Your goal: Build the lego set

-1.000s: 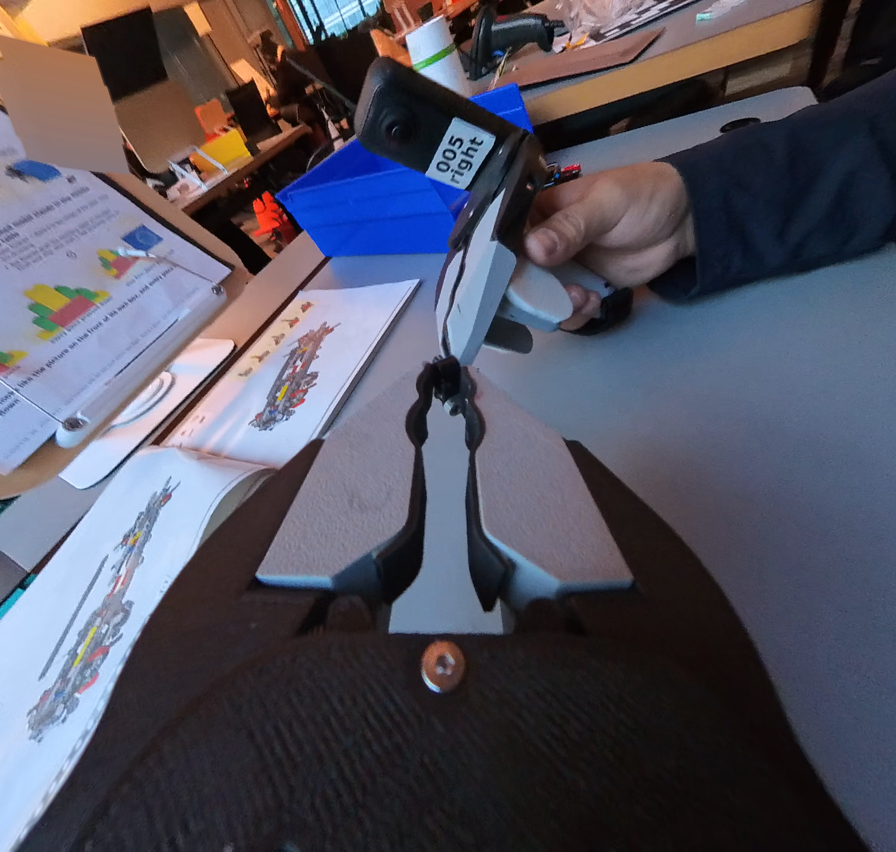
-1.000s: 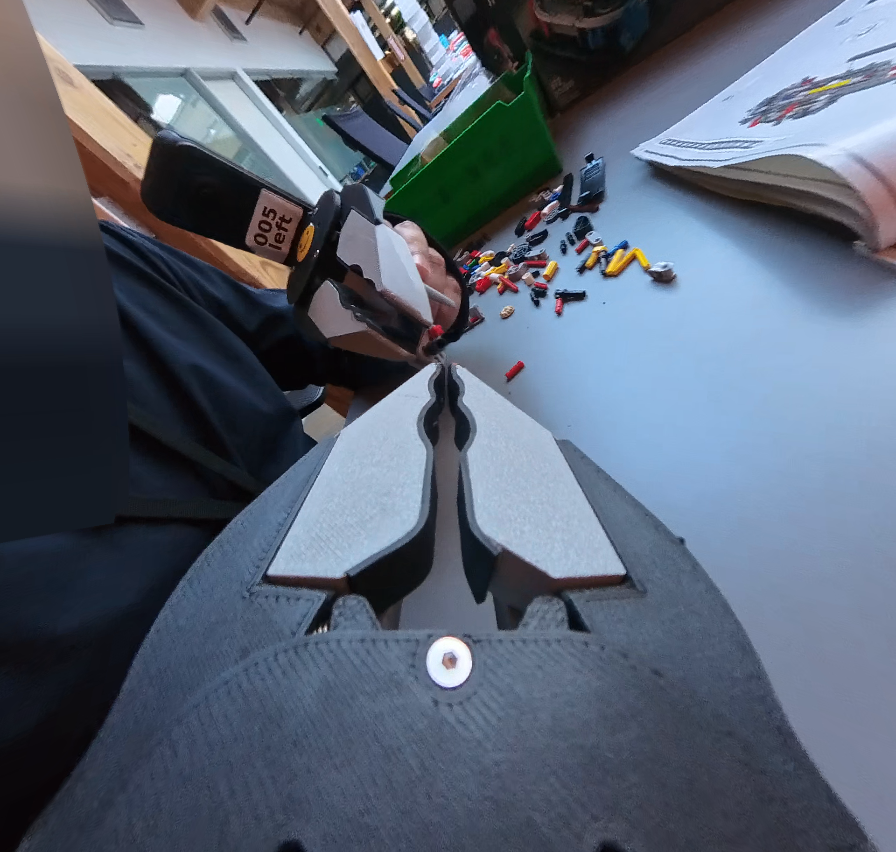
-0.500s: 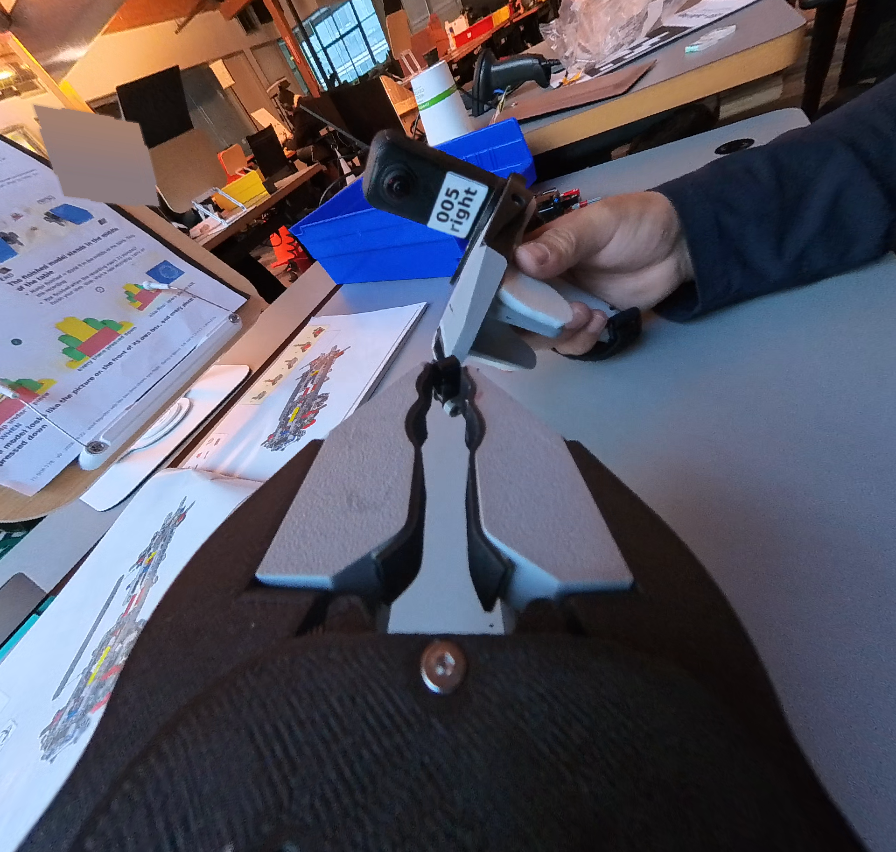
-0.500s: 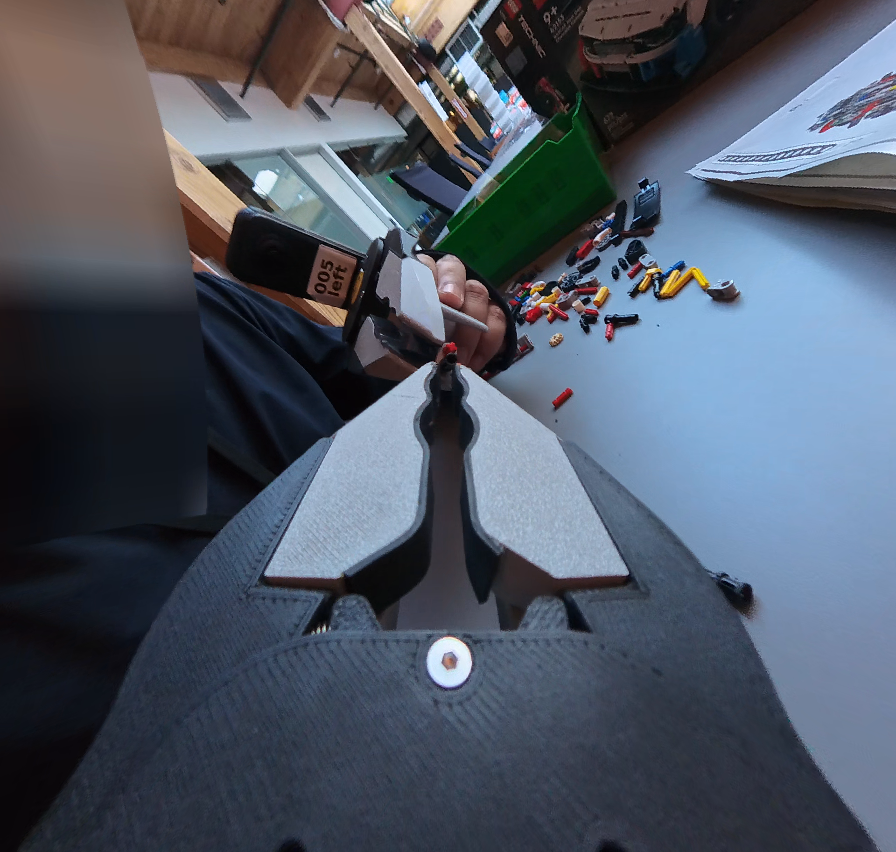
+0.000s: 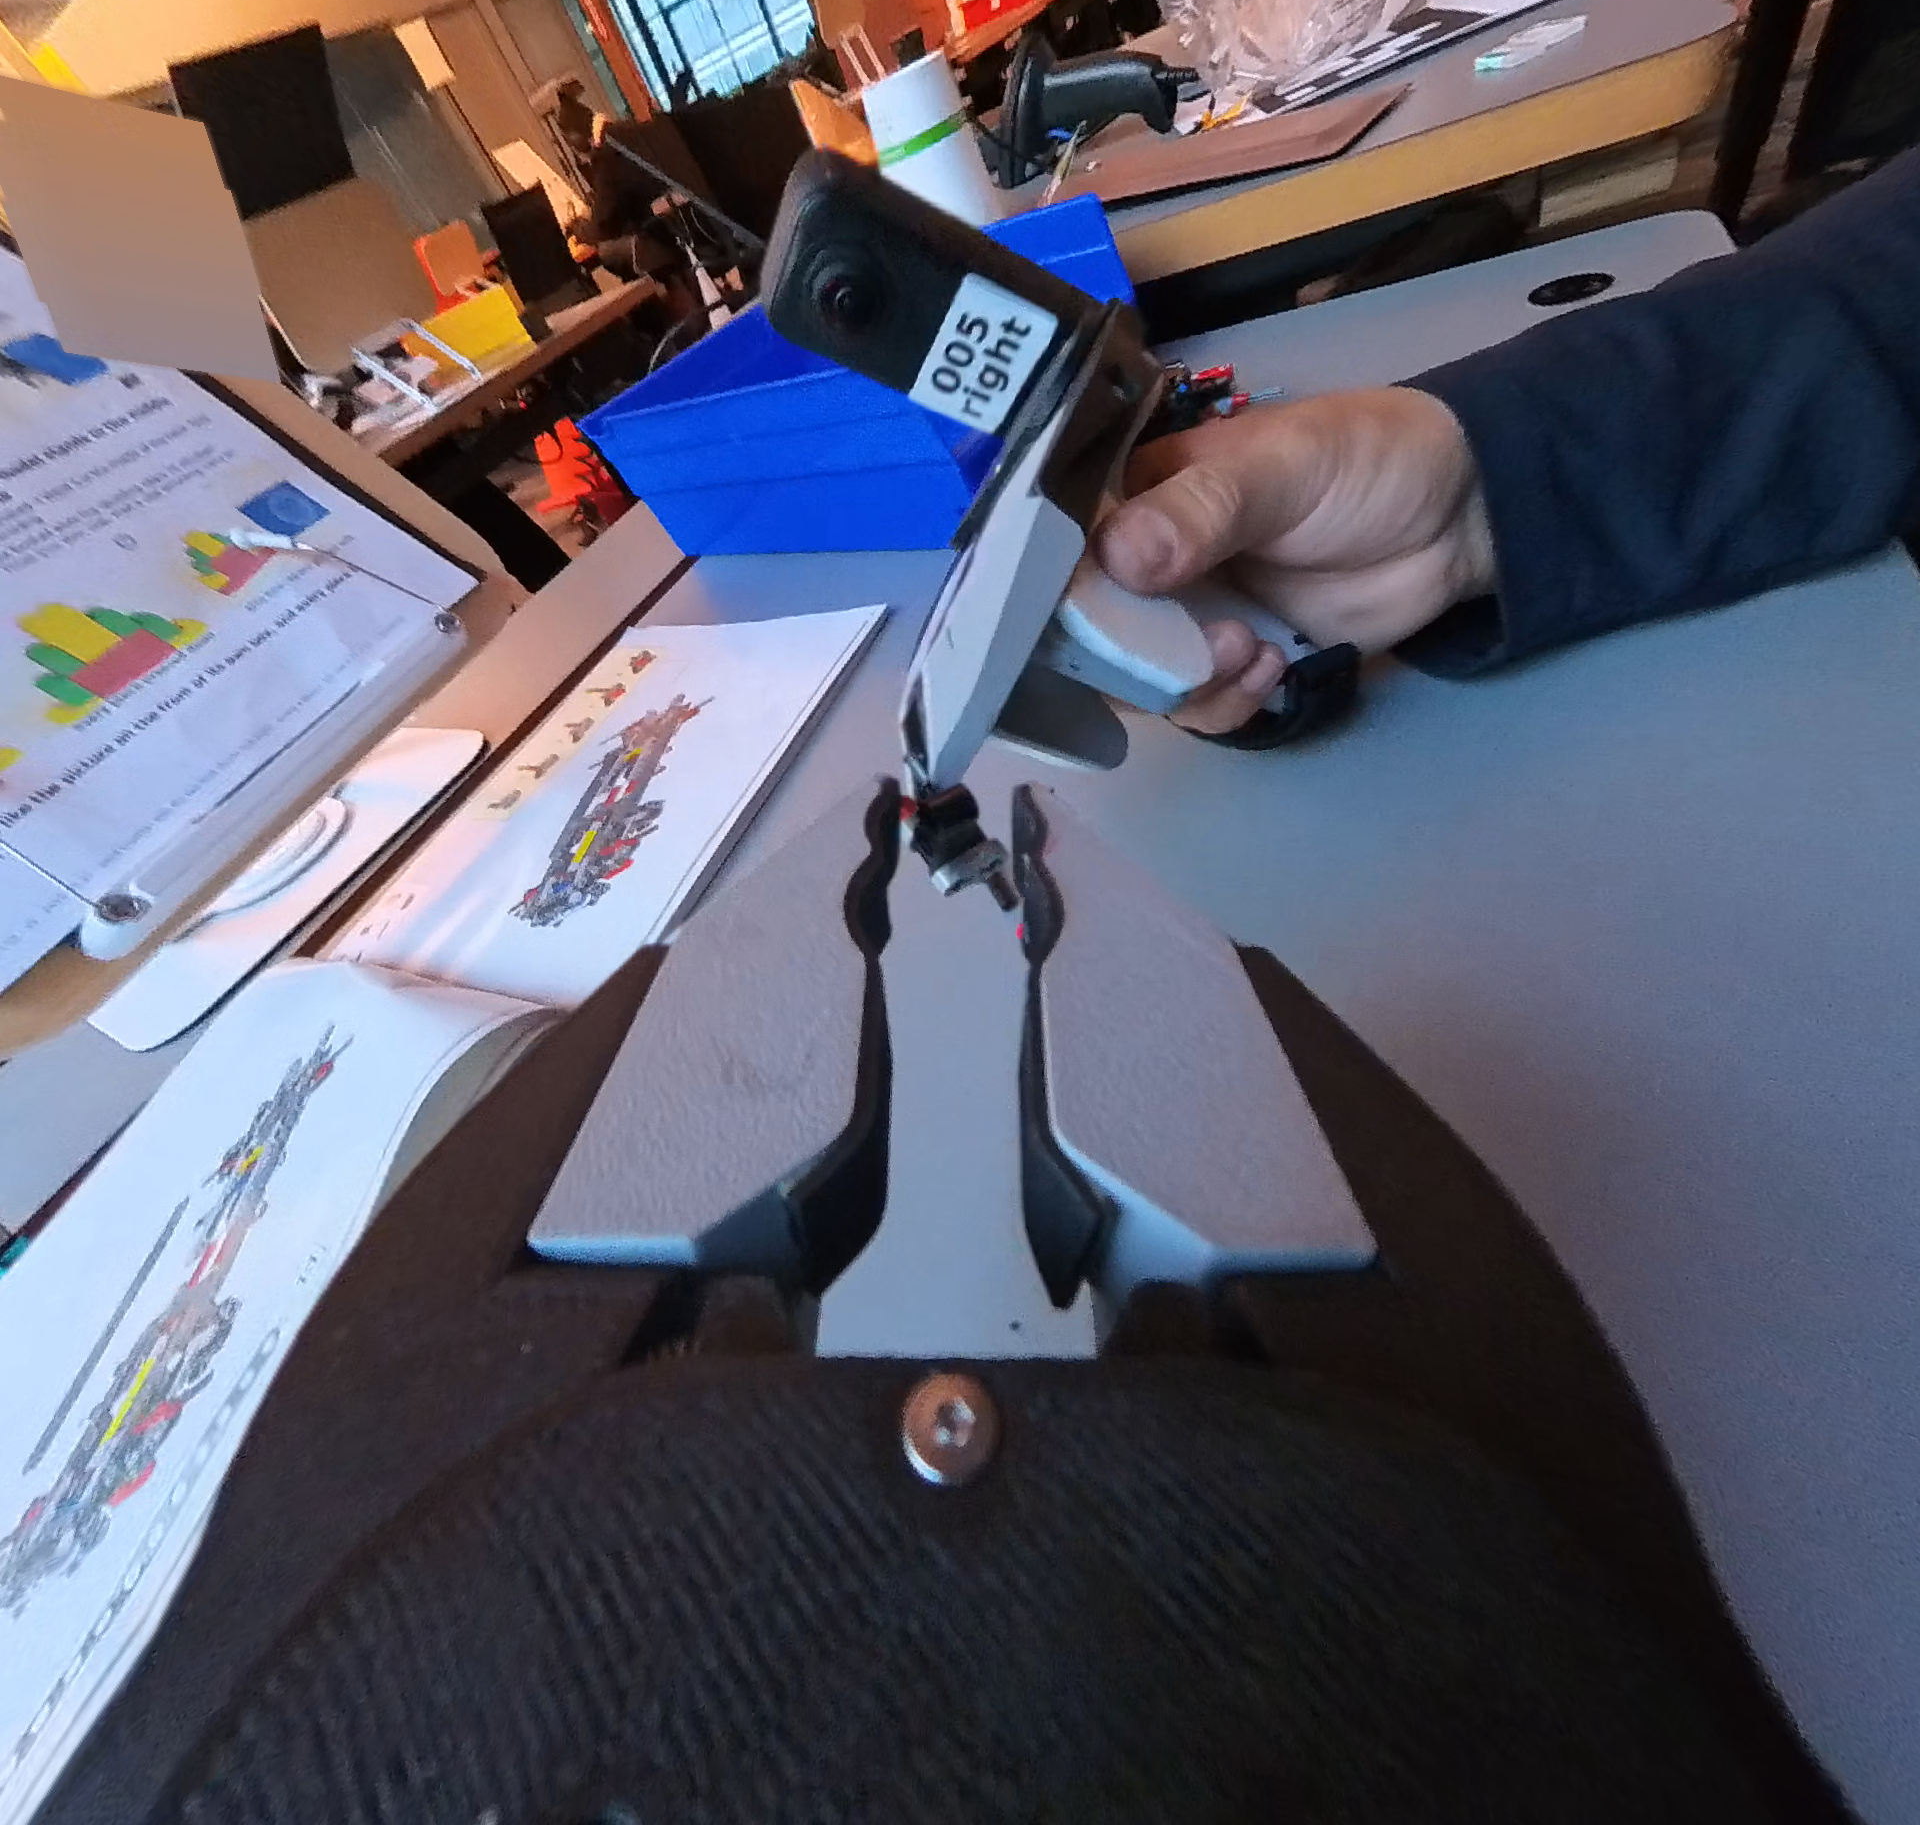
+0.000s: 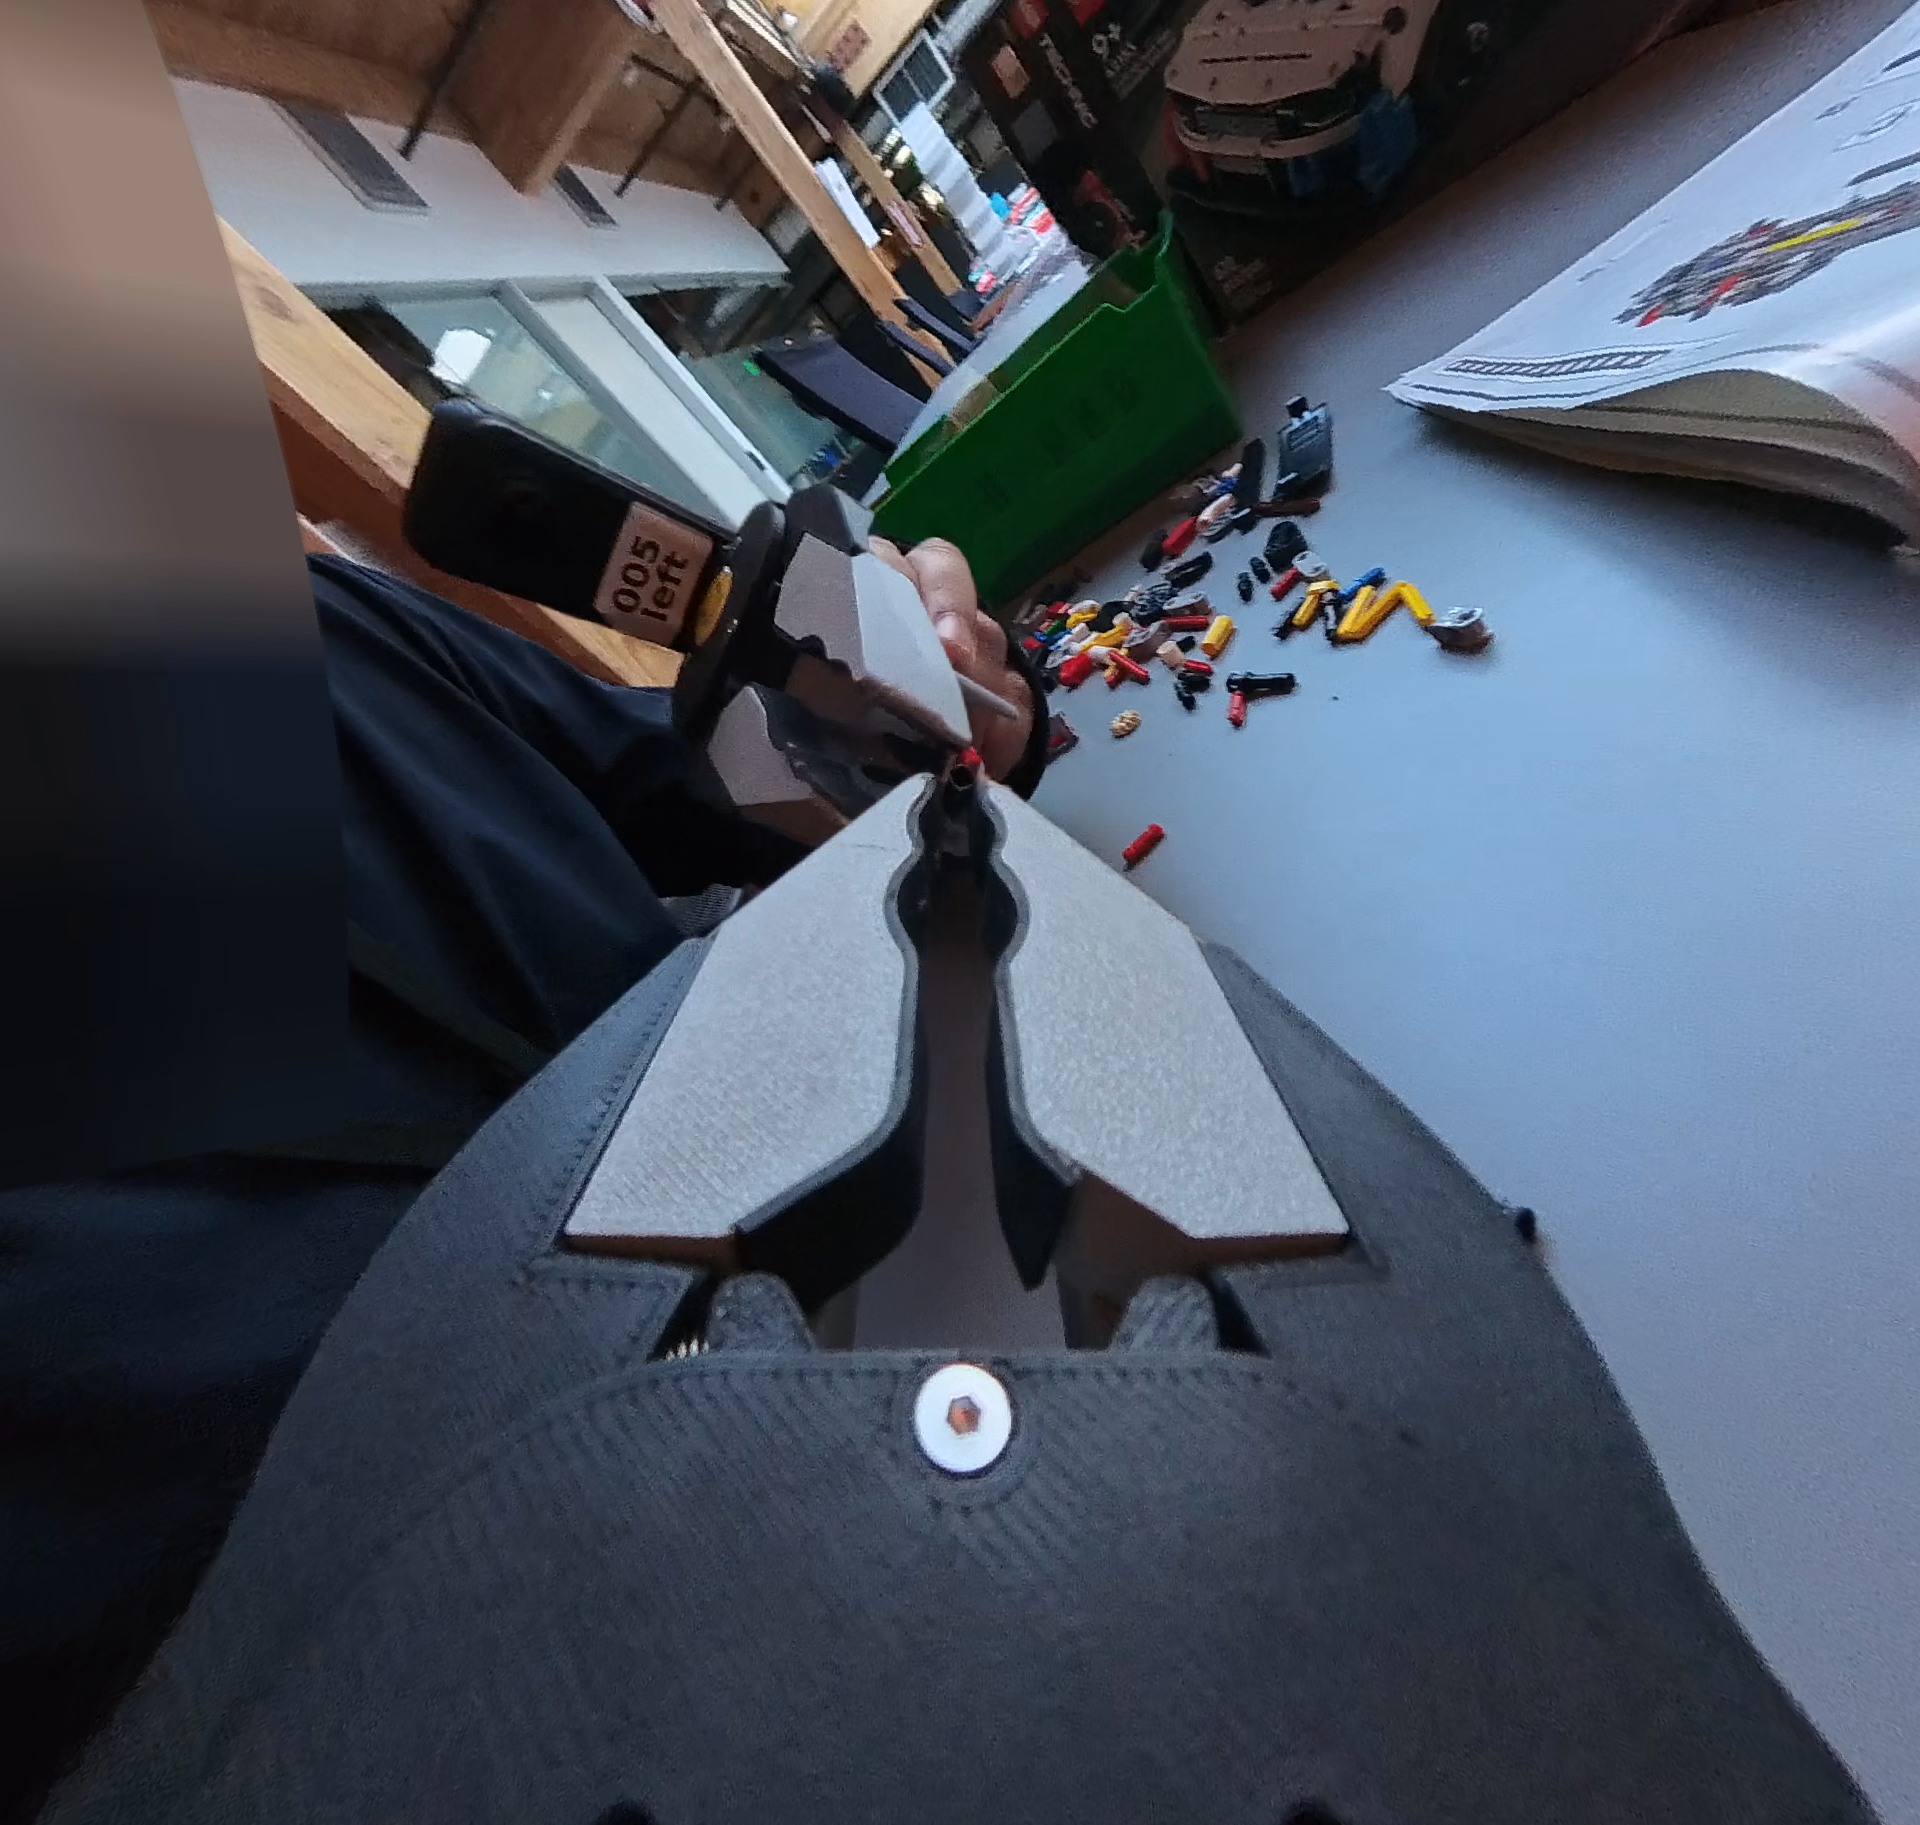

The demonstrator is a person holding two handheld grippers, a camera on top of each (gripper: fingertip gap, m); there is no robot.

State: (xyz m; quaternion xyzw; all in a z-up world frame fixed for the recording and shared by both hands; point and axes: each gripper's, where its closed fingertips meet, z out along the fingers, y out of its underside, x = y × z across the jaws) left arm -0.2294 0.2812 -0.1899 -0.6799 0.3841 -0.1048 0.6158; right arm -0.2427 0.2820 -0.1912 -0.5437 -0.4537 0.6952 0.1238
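In the left wrist view a small black and grey toy part (image 5: 961, 850) with a red bit at its end hangs between my left gripper's (image 5: 956, 811) fingers. There is a gap between the part and each pad, so the left gripper is open. The right gripper (image 5: 920, 773) comes down from above, held in a hand (image 5: 1299, 518), and its closed tips pinch the top of the part. In the right wrist view my right gripper (image 6: 961, 819) is shut on the dark part (image 6: 958, 799), and the left gripper (image 6: 904, 757) stands just beyond it.
An open instruction booklet (image 5: 665, 767) and a sheet on a stand (image 5: 208, 580) lie left. A blue bin (image 5: 810, 456) is behind them. A heap of small coloured parts (image 6: 1195, 622), a lone red pin (image 6: 1141, 845) and a green bin (image 6: 1081, 445) sit on the grey table (image 6: 1558, 944). Both grippers' tips are close together, under 4 cm apart.
My left gripper's jaws have opened off the small part, which they pinched in the earlier frames. The right gripper stays shut on it. Both grippers have barely shifted.
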